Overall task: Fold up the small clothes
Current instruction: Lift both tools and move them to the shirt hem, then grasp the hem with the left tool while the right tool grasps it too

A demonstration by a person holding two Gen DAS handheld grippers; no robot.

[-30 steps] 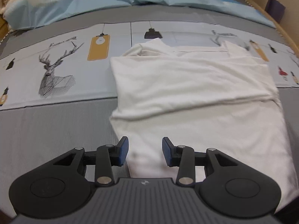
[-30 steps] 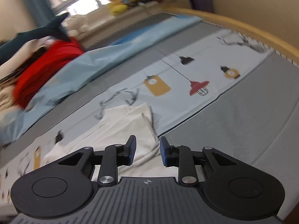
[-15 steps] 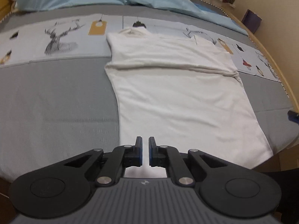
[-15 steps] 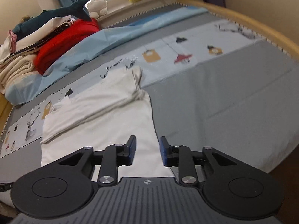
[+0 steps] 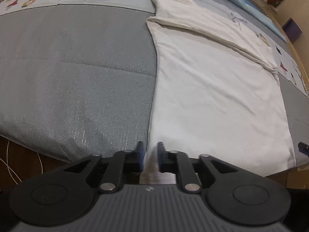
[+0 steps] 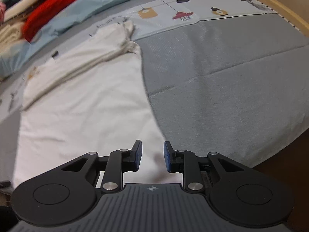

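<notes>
The left tongs (image 5: pixel 148 155), jaws just reopened to a narrow gap, hung over the near left corner of the shirt (image 5: pixel 212 81) lying flat on the bed (image 5: pixel 77 77), the right tongs (image 6: pixel 152 157) narrowly parted over its right corner.

Each gripper, the left gripper (image 5: pixel 148 155) and the right gripper (image 6: pixel 152 155), has a ribbed grey body with a small pale emblem, black linkage arms with silver screws, two round black discs, and blue pads (image 6: pixel 167 158) on the fingers.
</notes>
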